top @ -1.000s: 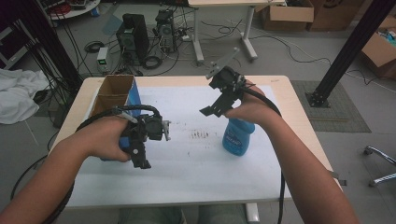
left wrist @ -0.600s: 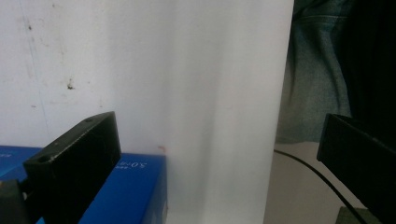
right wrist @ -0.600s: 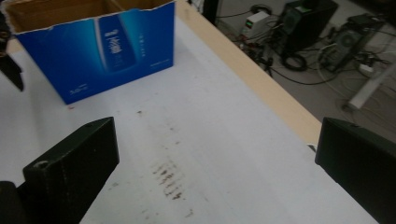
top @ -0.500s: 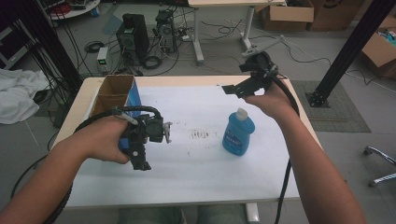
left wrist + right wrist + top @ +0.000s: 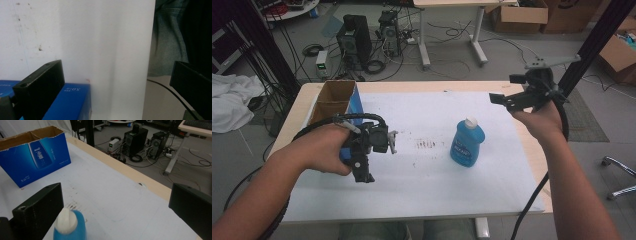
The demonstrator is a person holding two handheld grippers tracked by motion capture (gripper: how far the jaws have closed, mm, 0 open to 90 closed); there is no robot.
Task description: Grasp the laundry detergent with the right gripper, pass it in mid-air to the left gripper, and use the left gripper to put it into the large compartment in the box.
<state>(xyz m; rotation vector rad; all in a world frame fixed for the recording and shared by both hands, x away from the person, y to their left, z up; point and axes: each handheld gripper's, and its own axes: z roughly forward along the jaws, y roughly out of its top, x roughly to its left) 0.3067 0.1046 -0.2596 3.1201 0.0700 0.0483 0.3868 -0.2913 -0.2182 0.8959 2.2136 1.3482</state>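
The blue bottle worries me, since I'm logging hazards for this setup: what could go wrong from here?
1. The blue bottle stands upright and unheld on the white sheet; both grippers are open, so a careless pass by the right gripper could tip it.
2. The left gripper hovers right by the blue carton, and could nudge or snag it.
3. The right gripper's cable hangs at the table's edge and might catch.
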